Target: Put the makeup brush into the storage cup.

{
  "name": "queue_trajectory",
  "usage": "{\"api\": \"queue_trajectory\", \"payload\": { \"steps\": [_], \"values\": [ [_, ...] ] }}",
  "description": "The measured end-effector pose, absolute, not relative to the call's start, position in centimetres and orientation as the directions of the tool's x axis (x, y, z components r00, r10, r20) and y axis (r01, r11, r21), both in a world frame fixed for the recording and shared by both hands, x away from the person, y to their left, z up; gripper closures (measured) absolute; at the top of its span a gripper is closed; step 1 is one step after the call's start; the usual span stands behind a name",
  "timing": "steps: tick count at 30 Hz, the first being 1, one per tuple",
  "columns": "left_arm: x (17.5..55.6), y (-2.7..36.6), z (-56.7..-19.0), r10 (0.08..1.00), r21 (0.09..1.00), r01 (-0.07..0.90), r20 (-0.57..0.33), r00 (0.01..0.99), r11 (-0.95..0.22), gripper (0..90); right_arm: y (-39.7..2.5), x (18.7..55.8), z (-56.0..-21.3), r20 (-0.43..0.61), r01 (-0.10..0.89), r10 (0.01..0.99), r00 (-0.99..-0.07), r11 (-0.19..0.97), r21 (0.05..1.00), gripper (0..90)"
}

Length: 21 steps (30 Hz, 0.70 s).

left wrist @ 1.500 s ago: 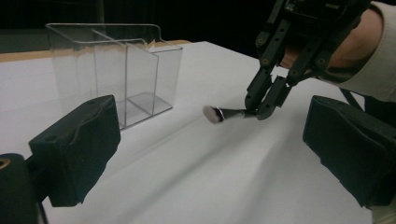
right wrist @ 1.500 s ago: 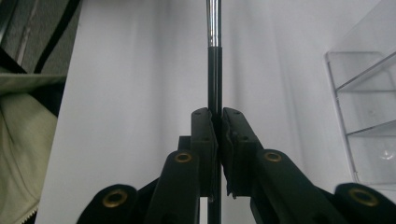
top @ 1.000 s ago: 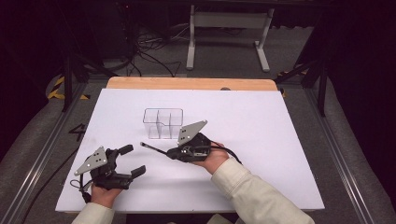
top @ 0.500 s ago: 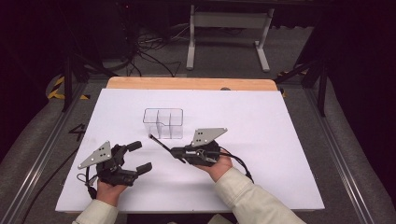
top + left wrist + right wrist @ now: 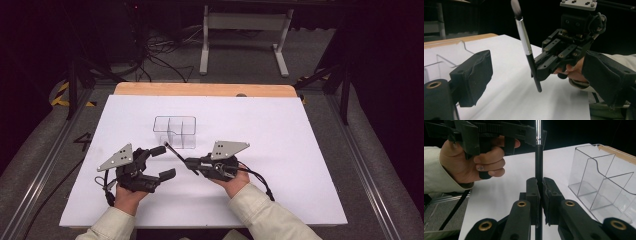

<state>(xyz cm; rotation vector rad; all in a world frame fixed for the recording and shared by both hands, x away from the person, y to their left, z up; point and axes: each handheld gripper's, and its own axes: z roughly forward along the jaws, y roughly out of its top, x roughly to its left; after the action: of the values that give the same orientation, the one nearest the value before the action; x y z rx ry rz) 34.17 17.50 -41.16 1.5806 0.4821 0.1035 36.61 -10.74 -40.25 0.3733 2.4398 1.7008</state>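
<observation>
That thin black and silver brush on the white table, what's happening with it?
A person is working two hand-held grippers. The right gripper has its jaws shut on the black handle of a thin black and silver makeup brush, bristle end pointing toward the clear plastic compartment organizer. The left gripper is open beside it, holding nothing. The organizer looks empty.

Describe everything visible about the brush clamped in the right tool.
The brush is slim: a black handle, a shiny silver ferrule and a dark, soft-looking bristle tuft at the end. The right tool is shut on the black handle, its two padded jaws pressing it from both sides. In the high view the brush is held clear of the white table, its tip slanting toward the clear plastic organizer without touching it. The open left tool sits nearby, apart from it.
</observation>
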Motion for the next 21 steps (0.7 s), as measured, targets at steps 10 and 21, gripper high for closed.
{"api": "queue_trajectory", "payload": {
  "steps": [10,21],
  "values": [
    [34.8,15.9,-40.6,0.329,0.972,0.236,-0.225,0.917,0.008,24.8,-10.8,36.5,-40.8,0.037,0.127,0.293,-0.955,0.294,0.947,84.0],
    [34.8,15.2,-40.3,0.338,0.976,0.218,-0.203,0.919,-0.007,63.3,-10.7,36.4,-41.1,0.052,0.135,0.284,-0.957,0.280,0.950,84.0]
  ]
}}
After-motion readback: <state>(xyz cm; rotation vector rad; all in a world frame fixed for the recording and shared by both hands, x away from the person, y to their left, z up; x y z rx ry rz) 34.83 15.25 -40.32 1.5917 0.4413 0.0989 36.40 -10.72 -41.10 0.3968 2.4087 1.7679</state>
